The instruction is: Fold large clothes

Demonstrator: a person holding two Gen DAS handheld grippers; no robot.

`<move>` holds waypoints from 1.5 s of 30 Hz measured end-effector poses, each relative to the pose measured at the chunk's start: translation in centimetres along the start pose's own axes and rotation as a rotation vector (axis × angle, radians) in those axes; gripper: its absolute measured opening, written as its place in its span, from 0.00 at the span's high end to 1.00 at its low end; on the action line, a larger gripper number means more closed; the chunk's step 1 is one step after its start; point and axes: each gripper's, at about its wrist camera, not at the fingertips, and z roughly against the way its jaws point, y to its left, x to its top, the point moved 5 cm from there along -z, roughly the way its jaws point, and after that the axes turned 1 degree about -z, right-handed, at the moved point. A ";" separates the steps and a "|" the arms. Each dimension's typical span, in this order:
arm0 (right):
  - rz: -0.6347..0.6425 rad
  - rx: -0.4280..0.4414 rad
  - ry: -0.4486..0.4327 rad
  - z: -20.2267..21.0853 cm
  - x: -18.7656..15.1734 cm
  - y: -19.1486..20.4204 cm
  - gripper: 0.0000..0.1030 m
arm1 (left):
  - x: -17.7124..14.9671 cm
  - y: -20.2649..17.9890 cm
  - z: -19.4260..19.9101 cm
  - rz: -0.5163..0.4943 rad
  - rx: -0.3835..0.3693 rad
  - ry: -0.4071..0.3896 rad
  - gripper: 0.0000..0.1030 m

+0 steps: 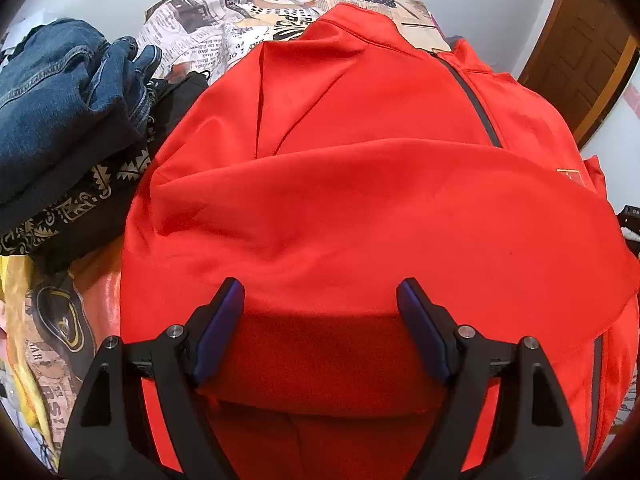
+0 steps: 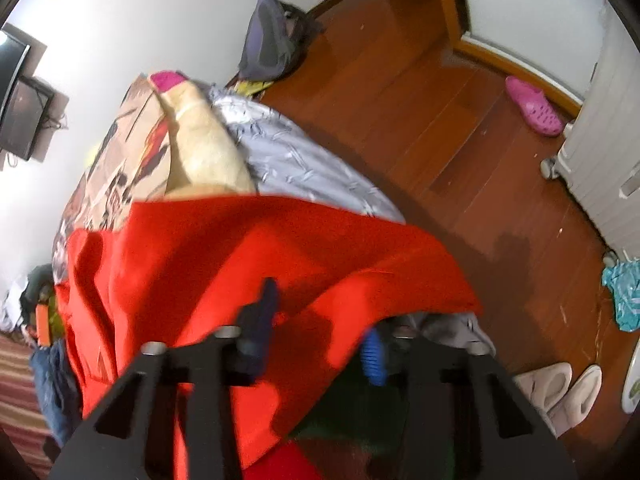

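The red jacket (image 1: 360,208) ahead of the left tongs (image 1: 320,296) is smooth, faintly sheened cloth, with a matt, fleecy inner face between their matt black plastic arms and blue pads (image 1: 218,328). Left of them lies coarse denim (image 1: 60,92). Beyond the right tongs (image 2: 316,320), the wooden floor (image 2: 440,120) looks glossy.

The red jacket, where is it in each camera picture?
Left wrist view: the red jacket fills the middle, spread under the left gripper.
Right wrist view: it lies across the lower middle, under the right gripper.
Shared landmark: the newspaper-print bedcover beyond the jacket.
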 end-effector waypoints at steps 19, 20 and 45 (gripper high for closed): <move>0.636 0.251 -0.363 15.9 -7.9 17.9 0.93 | -1.2 0.4 5.9 -0.077 0.061 -0.107 0.23; 0.660 0.252 -0.330 15.0 -9.0 18.3 0.93 | -1.4 0.4 6.5 -0.084 0.059 -0.117 0.23; 0.579 0.161 -0.088 11.6 -12.6 14.1 0.58 | -2.6 -0.3 9.4 -0.103 0.057 -0.166 0.23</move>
